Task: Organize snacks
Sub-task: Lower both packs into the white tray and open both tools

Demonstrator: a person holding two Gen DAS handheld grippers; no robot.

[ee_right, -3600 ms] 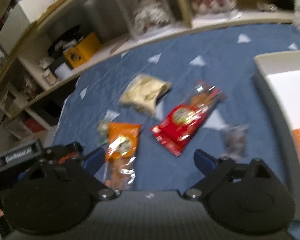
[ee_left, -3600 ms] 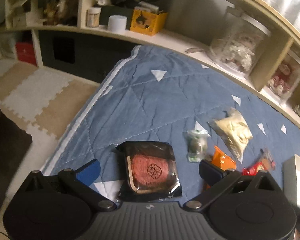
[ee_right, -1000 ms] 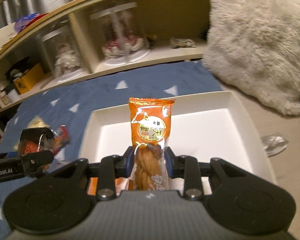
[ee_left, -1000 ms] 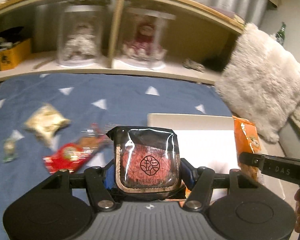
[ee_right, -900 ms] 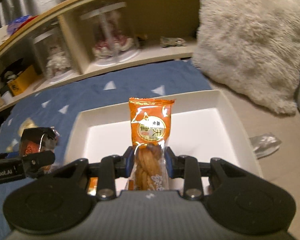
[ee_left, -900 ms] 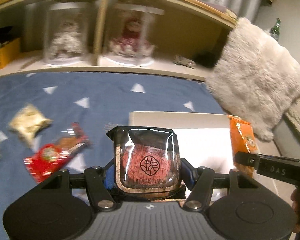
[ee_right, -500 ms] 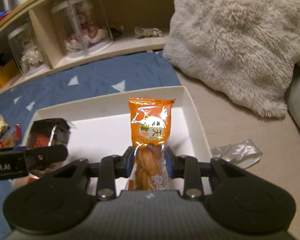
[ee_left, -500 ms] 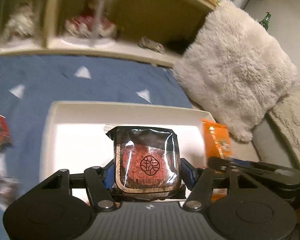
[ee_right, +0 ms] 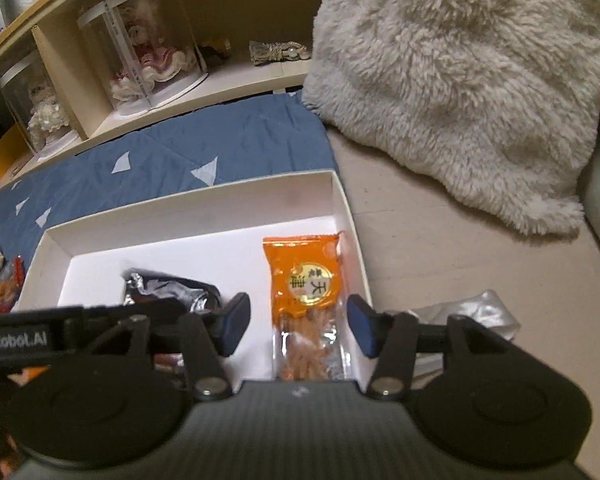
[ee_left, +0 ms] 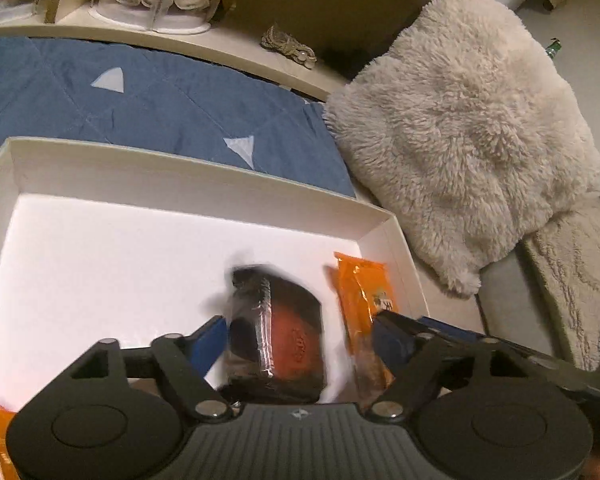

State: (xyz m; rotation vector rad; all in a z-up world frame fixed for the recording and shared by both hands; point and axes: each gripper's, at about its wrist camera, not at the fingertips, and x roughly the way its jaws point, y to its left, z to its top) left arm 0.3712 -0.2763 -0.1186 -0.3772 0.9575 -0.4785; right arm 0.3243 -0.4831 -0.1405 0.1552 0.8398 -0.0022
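- While both tongs hover over the white box (ee_right: 342, 196), each stands wide with nothing gripped: left tongs (ee_left: 300, 338), right tongs (ee_right: 298, 330).
- Orange twist-snack packet (ee_right: 306, 292) lies flat on the box floor along the box's right wall, between the right fingers without touching either.
- Dark-wrapped red cake (ee_left: 278, 334) sits just left of the orange packet, near the box's front edge; it is motion-blurred, so whether it rests or is tipping I cannot tell.
- Box sits on the blue quilt (ee_left: 148, 96); fluffy cushion (ee_right: 468, 80) lies beyond its right corner.
- Crumpled silver wrapper (ee_right: 472, 314) lies outside the box, at right.
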